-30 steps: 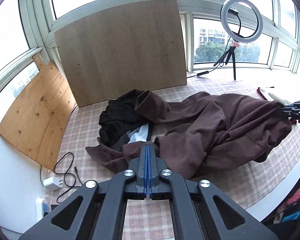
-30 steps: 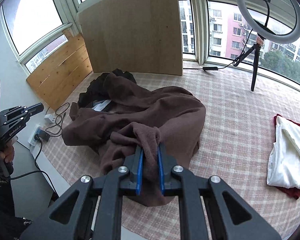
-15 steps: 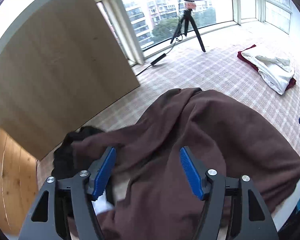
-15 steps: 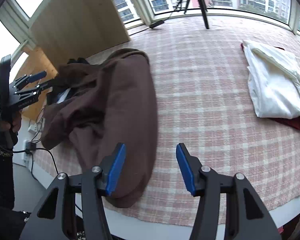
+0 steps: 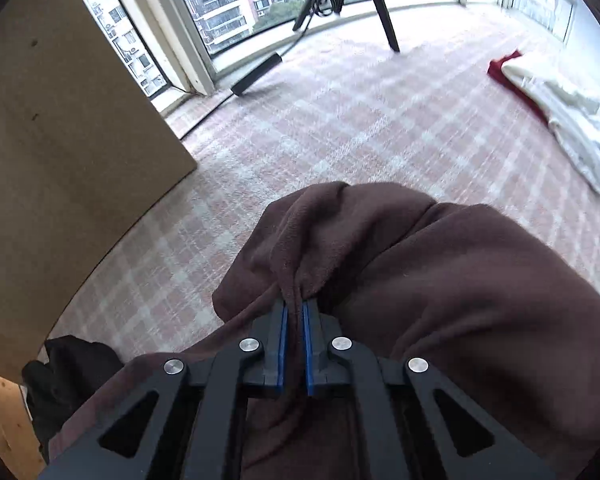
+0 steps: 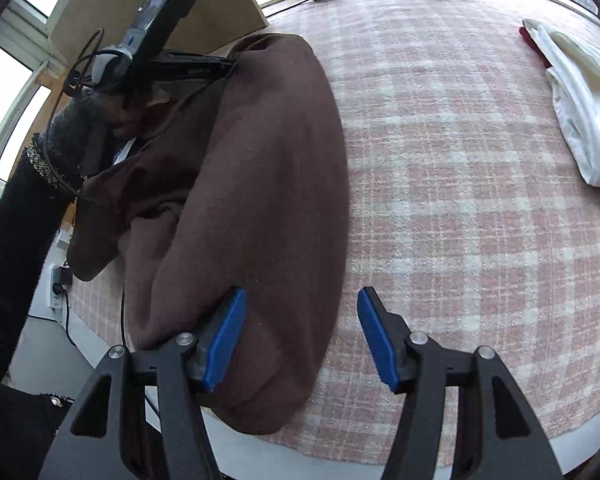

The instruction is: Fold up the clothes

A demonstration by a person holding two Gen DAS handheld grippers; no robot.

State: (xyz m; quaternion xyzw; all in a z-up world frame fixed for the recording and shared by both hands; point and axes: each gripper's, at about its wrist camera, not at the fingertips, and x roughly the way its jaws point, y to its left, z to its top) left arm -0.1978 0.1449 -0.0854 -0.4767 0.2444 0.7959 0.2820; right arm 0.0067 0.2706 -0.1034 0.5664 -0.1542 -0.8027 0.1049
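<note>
2 grippers work 1 brown garment (image 6: 260,168), heaped on the plaid table (image 6: 460,200). It looks thick, soft, fleecy: likely floppy and fairly heavy, sagging between holds, so a seam or edge fold would be the best place to pinch. Left gripper (image 5: 293,312) is clamped on a puckered ridge of the cloth; brown bulk lies to the right of its fingers (image 5: 281,340). Right gripper (image 6: 300,340) is about half open and opening, its fingers (image 6: 224,340) straddling the garment's near end, gripping nothing. Whether the left pad touches cloth I cannot tell.
</note>
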